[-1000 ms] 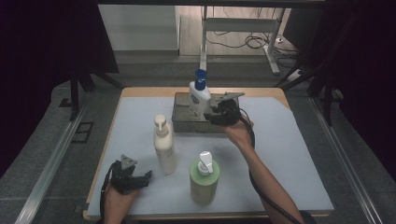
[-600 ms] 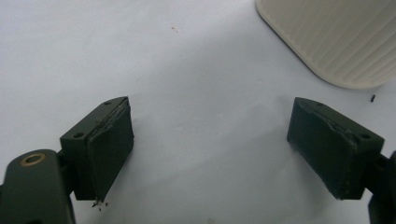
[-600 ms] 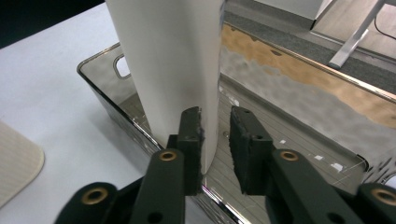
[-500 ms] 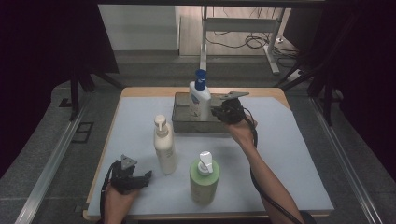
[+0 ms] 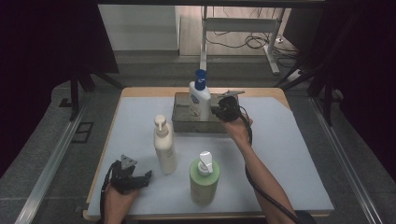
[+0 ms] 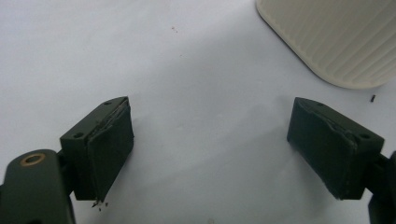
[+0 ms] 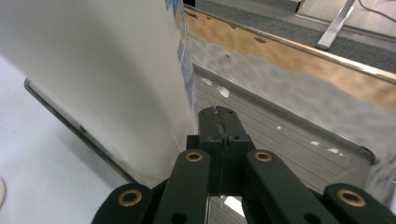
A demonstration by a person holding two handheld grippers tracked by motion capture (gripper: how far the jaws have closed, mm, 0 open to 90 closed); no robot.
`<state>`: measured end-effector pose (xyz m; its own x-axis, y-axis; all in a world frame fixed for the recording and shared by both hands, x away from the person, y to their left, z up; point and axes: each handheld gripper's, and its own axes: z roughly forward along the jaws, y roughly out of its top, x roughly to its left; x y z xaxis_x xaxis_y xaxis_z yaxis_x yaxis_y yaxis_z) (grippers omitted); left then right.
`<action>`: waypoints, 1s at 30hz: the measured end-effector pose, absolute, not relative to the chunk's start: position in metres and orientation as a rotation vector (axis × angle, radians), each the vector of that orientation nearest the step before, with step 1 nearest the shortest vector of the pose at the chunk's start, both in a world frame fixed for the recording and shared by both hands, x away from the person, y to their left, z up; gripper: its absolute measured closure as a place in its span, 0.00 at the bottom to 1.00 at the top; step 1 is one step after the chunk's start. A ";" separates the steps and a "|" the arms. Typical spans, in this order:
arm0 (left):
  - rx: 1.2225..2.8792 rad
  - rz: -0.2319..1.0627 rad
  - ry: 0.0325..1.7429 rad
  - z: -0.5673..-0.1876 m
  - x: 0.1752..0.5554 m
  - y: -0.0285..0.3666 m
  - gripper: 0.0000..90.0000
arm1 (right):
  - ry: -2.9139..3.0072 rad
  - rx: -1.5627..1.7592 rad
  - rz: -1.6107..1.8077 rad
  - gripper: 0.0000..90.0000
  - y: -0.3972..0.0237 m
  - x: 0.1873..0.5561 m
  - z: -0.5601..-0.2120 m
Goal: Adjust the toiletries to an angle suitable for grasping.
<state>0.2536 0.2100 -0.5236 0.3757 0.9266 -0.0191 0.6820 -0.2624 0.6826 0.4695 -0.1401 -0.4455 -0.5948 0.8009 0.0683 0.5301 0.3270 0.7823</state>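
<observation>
A white bottle with a blue cap (image 5: 200,100) stands in a grey metal tray (image 5: 182,123) at the back of the table. My right gripper (image 5: 215,111) sits just right of it, over the tray. In the right gripper view the pads (image 7: 219,123) meet with nothing between them. The jaws have just been closing, and the bottle's white wall (image 7: 102,70) rises close on the left. My left gripper (image 5: 145,177) rests near the front left edge, open over the bare mat (image 6: 210,149), with a cream pump bottle (image 5: 164,144) beside it.
A green pump bottle (image 5: 204,179) stands at the front centre. The cream bottle's ribbed base (image 6: 336,37) lies beyond the left jaws. The tray's floor and far wall (image 7: 280,135) stretch ahead of the right gripper. A pale mat (image 5: 289,154) covers the table.
The right gripper has eased slightly right, off the white bottle's side, and its jaws have come together. The left hand and the bottles have stayed put.
</observation>
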 end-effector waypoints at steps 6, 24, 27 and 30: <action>2.034 0.522 1.381 -0.524 0.254 0.210 0.16 | 2.272 1.206 1.109 1.00 -0.130 0.474 -0.454; 2.034 0.522 1.381 -0.524 0.254 0.210 0.16 | 2.304 1.231 1.071 0.99 -0.121 0.476 -0.464; 2.034 0.523 1.381 -0.524 0.254 0.210 0.16 | 2.306 1.231 1.066 0.98 -0.117 0.474 -0.464; 2.034 0.522 1.381 -0.524 0.254 0.210 0.16 | 2.314 1.229 1.063 0.97 -0.115 0.475 -0.465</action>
